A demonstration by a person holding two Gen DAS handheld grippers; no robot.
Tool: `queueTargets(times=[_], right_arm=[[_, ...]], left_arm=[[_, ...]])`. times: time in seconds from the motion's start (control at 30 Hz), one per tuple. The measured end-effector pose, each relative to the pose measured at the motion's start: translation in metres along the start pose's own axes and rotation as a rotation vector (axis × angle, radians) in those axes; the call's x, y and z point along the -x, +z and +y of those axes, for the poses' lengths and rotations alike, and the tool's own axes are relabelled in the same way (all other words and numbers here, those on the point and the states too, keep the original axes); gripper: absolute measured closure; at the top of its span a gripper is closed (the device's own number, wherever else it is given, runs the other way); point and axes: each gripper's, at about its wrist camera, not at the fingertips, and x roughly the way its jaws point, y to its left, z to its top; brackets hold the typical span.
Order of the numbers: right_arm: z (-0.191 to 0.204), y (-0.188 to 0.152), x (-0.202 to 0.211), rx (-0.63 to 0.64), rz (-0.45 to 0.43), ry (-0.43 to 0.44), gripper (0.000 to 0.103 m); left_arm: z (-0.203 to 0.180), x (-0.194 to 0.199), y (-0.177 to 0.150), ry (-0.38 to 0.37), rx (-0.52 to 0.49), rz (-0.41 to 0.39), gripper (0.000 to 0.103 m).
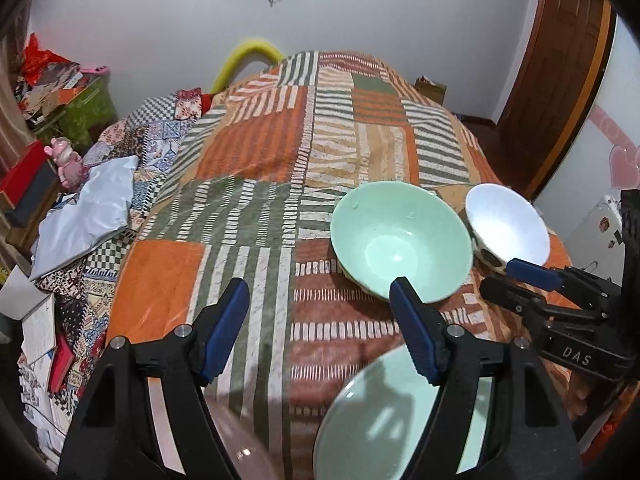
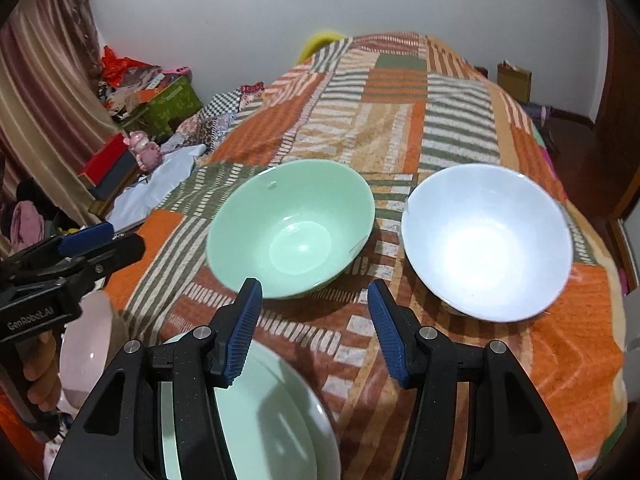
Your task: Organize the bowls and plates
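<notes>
Resting on a bed's patchwork blanket (image 2: 384, 128), a green bowl (image 2: 292, 228) sits just beside a white bowl (image 2: 486, 240). Both the left gripper (image 1: 320, 328) and right gripper (image 2: 314, 332) hover spread, empty, above a green plate (image 2: 276, 420).

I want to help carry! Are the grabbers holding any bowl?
No. The left gripper and right gripper are both open, holding nothing, near the green bowl.

Mint-green bowl (image 2: 290, 228), white bowl (image 2: 486, 240), orange-and-green striped patchwork bedspread (image 2: 360, 120), blue-padded black grippers (image 2: 314, 328).
</notes>
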Motion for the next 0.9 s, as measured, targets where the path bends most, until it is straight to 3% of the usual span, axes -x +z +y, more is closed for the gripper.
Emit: queueTargets(times=[0.3, 0.43, 0.9], right_arm=[[-0.002, 0.005, -0.026, -0.021, 0.043, 0.004, 0.056], [-0.002, 0.008, -0.035, -0.042, 0.059, 0.005, 0.061], [-0.009, 0.012, -0.049, -0.084, 0.082, 0.004, 0.071]], left_arm=[[-0.001, -0.057, 0.015, -0.023, -0.011, 0.09, 0.031], [0.0, -0.072, 0.018, -0.04, -0.01, 0.118, 0.047], [-0.013, -0.112, 0.021, -0.087, -0.035, 0.191, 0.076]])
